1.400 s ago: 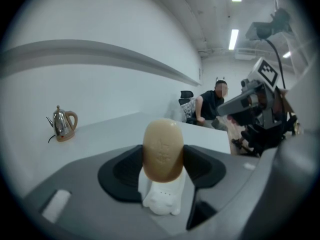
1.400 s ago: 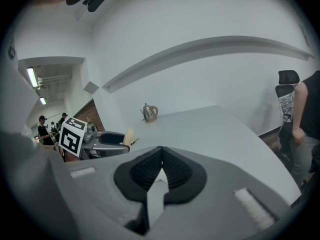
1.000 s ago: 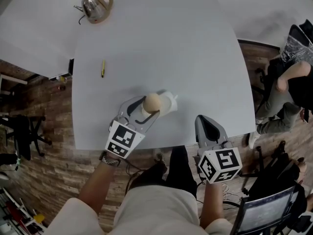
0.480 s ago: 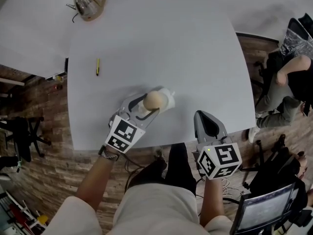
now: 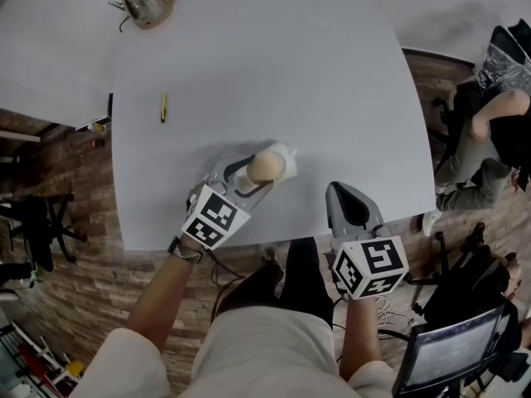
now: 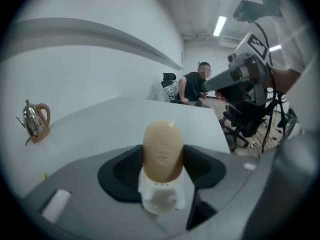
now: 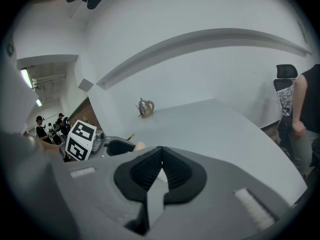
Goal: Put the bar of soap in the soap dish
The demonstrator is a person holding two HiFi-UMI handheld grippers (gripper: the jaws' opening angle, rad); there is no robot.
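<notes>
- Now, our left tongs stand partly open and clamp the bar of soap on end. It is right above the white soap dish, which sits near the front edge of the surface, about midway along it.
- We cannot tell whether the soap's lower end already rests in the dish.
- We judge that letting go with the bar upright could make it topple over the rim and slide toward that front edge.
- Soap is likely slick, so any twist could squirt it out of the pads.
- The dish looks light and nothing steadies it, so an off-centre push could tip or shove it.
- Our right tongs, shut on nothing, hang by the front edge, well apart from it.
</notes>
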